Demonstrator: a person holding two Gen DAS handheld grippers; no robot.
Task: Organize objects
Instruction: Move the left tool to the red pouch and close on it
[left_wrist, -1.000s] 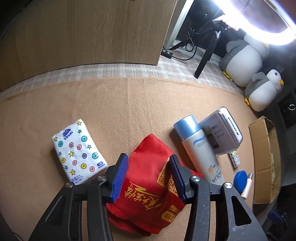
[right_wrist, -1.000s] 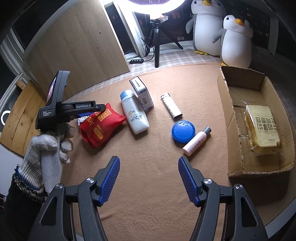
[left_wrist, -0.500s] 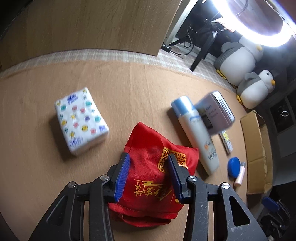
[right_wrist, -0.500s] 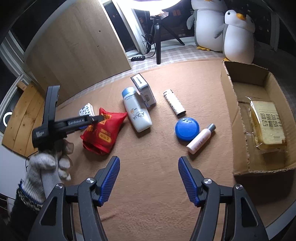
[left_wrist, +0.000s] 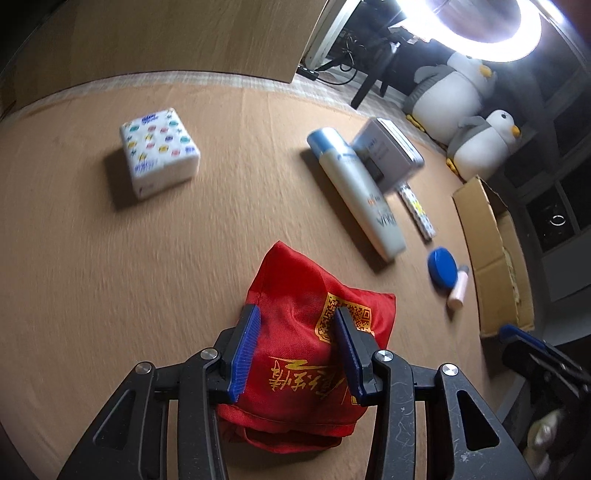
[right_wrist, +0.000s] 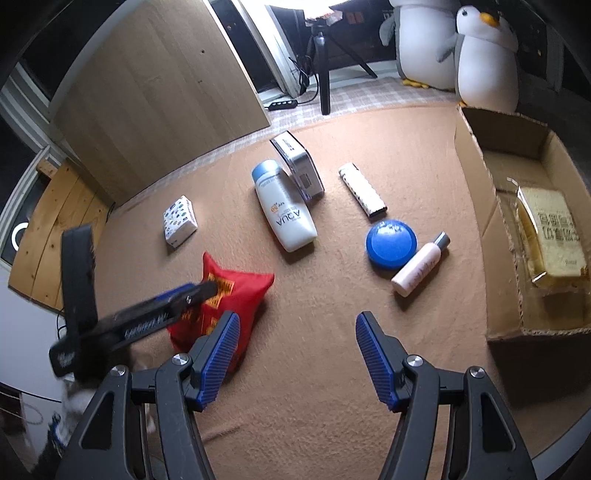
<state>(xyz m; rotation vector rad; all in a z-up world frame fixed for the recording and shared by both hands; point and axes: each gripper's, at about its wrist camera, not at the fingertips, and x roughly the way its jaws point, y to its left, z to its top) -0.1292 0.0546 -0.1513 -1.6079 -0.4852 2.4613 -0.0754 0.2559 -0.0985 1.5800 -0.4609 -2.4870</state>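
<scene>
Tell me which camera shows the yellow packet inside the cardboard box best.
The right wrist view: it looks into the cardboard box and shows the whole yellow packet lying on the box floor. The left wrist view catches the box edge-on, with only a sliver of its contents, too small to identify.

A matt, fuzzy tan cloth (right_wrist: 332, 424) covers the worktop, bearing a red woven-fabric pouch (left_wrist: 306, 332), a glossy plastic sunscreen bottle (right_wrist: 284, 218), a corrugated cardboard box (right_wrist: 491, 221) and a film-wrapped tissue pack (left_wrist: 159, 151).
</scene>
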